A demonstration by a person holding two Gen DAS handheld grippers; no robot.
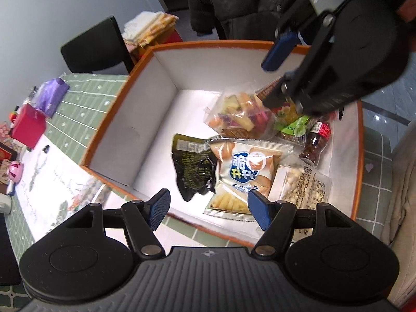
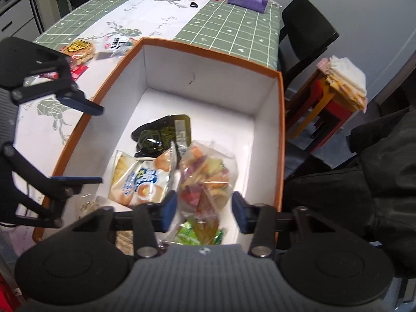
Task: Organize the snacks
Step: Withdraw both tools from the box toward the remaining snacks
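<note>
Clear veggie-chip bag [image 2: 206, 179] below, between right tool [image 2: 205, 214] pads, untouched.

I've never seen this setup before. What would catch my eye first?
The big orange-rimmed box on the green checked tablecloth, snack packets piled at its near end, chiefly a clear bag of colourful chips. Both grippers hover above it: left gripper and right gripper.
</note>
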